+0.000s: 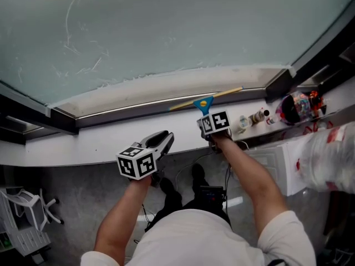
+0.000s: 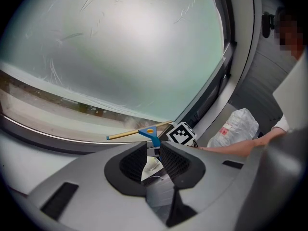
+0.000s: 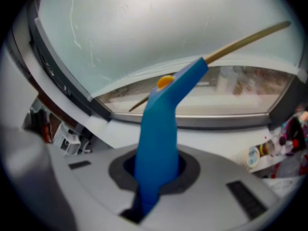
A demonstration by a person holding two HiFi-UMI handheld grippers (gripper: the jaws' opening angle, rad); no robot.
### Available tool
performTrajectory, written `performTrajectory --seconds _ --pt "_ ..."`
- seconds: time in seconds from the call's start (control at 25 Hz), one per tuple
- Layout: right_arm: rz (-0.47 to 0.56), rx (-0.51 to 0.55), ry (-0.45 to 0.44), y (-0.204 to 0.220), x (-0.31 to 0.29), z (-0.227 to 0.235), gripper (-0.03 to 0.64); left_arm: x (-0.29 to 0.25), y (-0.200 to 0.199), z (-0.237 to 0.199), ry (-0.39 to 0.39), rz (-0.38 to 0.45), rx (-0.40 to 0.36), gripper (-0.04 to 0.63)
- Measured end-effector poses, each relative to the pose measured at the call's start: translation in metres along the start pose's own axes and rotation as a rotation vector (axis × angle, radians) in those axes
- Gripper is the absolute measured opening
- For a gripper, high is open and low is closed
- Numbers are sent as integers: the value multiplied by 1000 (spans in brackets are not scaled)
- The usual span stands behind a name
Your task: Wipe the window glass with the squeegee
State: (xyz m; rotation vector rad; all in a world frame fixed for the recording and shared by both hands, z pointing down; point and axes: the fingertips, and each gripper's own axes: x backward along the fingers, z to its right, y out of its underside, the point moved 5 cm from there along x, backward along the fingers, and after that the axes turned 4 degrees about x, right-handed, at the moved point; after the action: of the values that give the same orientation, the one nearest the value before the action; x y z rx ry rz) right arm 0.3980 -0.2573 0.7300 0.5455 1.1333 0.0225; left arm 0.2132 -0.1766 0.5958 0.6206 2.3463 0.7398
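Window glass [image 1: 177,26]: pale, streaked, filling 12 o'clock.
Sill [image 1: 83,143]: white ledge below; bottles [image 1: 255,118] at 3 o'clock.
Squeegee [image 1: 203,103]: blade near the glass's lower edge.
Right claw [image 3: 155,170]: grasping its blue handle.
Left claw [image 2: 153,160]: released, empty.

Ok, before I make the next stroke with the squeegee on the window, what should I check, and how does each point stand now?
1. Grip: right gripper shut on the squeegee by its blue handle: ok.
2. Left gripper: jaws apart, nothing between them, away from the squeegee: ok.
3. Blade pressed on the window glass: it sits low, near the lower frame; contact: cannot tell.
4. Glass above the blade: nothing in the way, only streaks: ok.
5. Small bottles on the windowsill: right of the squeegee, apart from it: ok.
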Motion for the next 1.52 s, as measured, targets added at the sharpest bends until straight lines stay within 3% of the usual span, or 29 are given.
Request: performTrajectory --seconds 0.88,1.24,1.52 --pt "166 -185 -19 54 104 -64 43 115 3 -4 48 116 -7 107" --pt "274 -268 -46 79 143 -99 43 154 13 1 90 128 -36 107" --pt "325 -268 -52 87 168 -119 43 167 38 10 123 99 -41 107"
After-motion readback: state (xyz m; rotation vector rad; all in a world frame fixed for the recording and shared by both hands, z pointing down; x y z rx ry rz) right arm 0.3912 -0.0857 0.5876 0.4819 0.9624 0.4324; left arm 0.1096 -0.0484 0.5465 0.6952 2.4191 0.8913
